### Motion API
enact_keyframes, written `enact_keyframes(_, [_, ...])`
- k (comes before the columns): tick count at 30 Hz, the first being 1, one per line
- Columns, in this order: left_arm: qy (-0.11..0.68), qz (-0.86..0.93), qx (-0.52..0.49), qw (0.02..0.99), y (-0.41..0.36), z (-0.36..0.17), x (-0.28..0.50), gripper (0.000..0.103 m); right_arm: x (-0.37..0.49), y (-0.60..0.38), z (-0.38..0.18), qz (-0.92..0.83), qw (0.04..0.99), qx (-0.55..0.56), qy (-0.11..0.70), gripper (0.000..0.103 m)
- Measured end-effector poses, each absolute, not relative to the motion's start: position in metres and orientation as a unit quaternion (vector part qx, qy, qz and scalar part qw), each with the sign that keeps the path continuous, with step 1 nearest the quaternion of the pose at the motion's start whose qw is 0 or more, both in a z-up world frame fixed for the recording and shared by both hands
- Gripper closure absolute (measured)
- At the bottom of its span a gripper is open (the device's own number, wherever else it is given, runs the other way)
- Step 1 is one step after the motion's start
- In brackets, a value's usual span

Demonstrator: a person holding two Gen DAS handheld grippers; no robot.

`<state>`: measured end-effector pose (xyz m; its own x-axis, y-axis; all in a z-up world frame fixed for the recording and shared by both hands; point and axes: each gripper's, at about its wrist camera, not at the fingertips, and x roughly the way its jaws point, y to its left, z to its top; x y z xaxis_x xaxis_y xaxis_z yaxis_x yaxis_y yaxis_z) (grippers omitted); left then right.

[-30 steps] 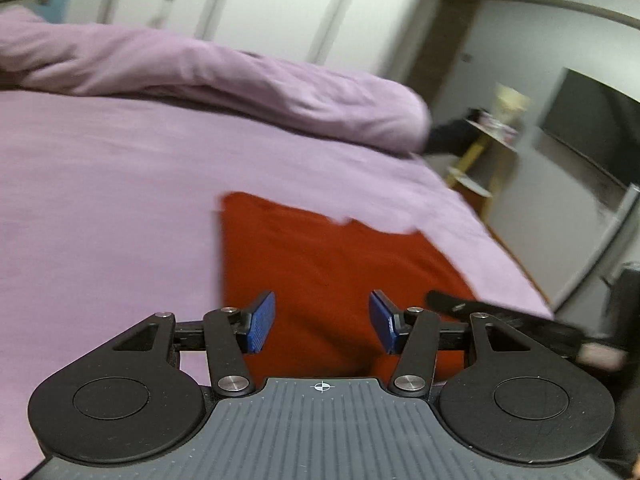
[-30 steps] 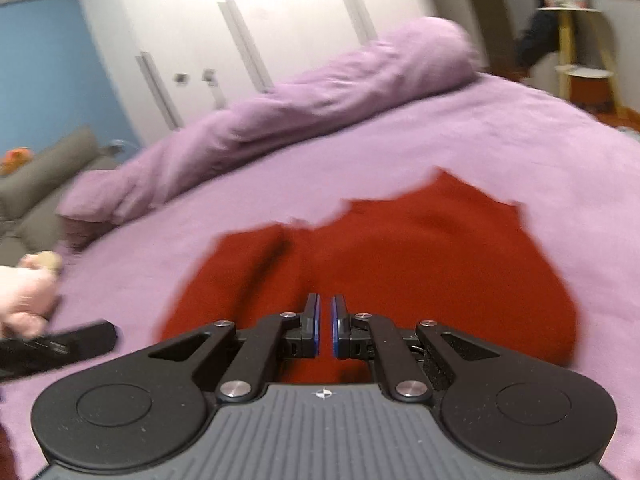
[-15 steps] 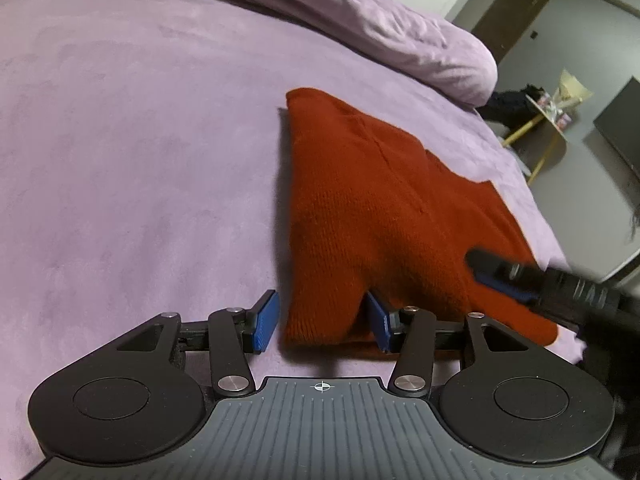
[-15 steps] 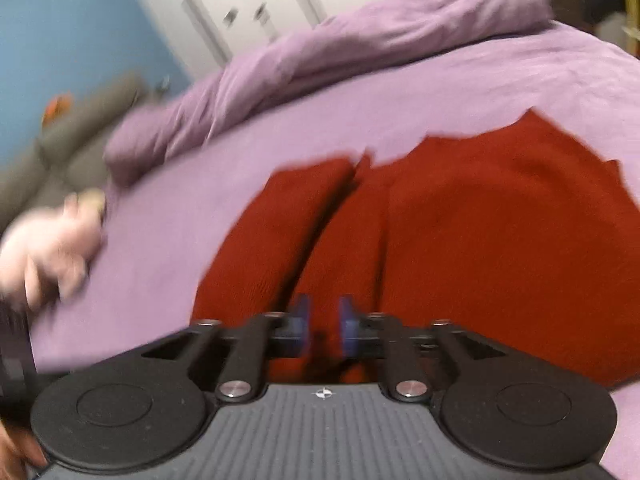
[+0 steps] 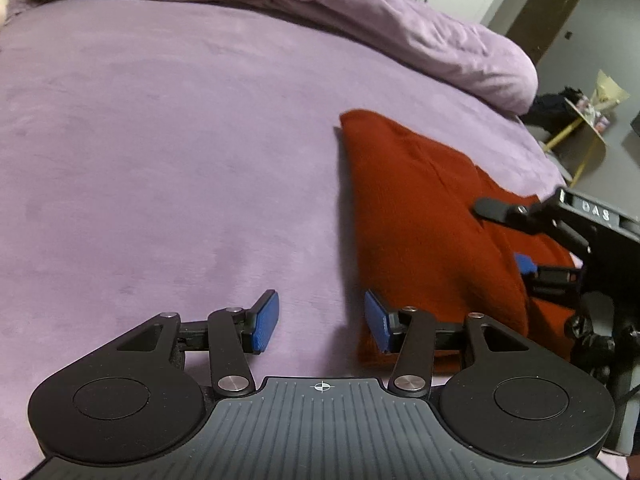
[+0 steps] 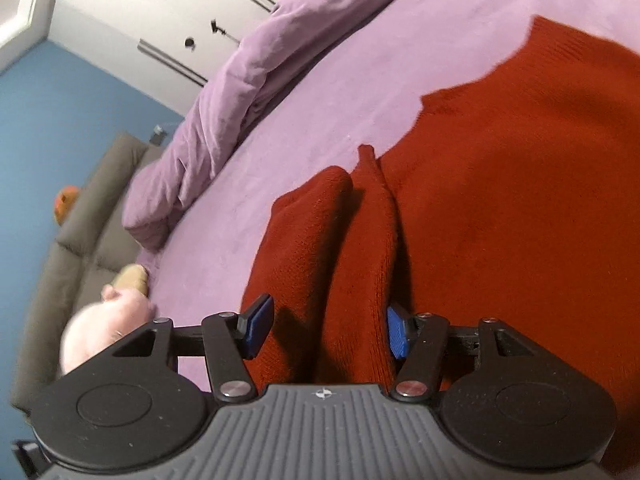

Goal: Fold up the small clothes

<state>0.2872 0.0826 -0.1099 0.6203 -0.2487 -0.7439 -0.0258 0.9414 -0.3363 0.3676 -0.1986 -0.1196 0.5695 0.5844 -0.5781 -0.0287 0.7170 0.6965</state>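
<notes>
left tool (image 5: 321, 322) spread | right tool (image 6: 323, 332) spread over red garment (image 6: 500, 200) | purple bed (image 5: 160, 140) | blue wall (image 6: 60, 132)

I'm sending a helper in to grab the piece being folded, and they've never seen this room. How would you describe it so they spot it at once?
Find the big bed with the lilac cover and the rolled lilac duvet along its far side. On the flat part lies a rust-red knitted garment, a sleeve doubled alongside its body. It is the only red thing on the bed.
</notes>
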Motion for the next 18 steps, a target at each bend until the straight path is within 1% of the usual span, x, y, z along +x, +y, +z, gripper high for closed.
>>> enact_keyframes(2, [0.431, -0.056, -0.146, 0.889, 0.078, -0.112, 0.287, 0.051, 0.37, -0.189, -0.116, 0.188, 0.836, 0.296, 0.423, 0.046])
enact_keyframes(3, [0.433, -0.055, -0.142, 0.889, 0.076, -0.113, 0.288, 0.051, 0.367, -0.19, -0.113, 0.19, 0.839, 0.285, 0.422, 0.052])
enact_keyframes(4, [0.434, -0.055, -0.14, 0.888, 0.075, -0.113, 0.289, 0.051, 0.367, -0.186, -0.111, 0.19, 0.845, 0.269, 0.422, 0.061])
enact_keyframes(5, [0.436, -0.054, -0.139, 0.888, 0.075, -0.114, 0.29, 0.051, 0.368, -0.182, -0.109, 0.19, 0.849, 0.255, 0.421, 0.065])
enact_keyframes(7, [0.438, -0.054, -0.134, 0.887, 0.073, -0.115, 0.291, 0.051, 0.365, -0.179, -0.105, 0.188, 0.857, 0.233, 0.419, 0.082])
enact_keyframes(13, [0.438, -0.054, -0.128, 0.888, 0.072, -0.114, 0.288, 0.051, 0.355, -0.166, -0.092, 0.179, 0.884, 0.166, 0.399, 0.09])
enact_keyframes(18, [0.441, -0.057, -0.148, 0.884, 0.08, -0.111, 0.284, 0.051, 0.344, -0.164, -0.077, 0.17, 0.902, 0.128, 0.377, 0.091])
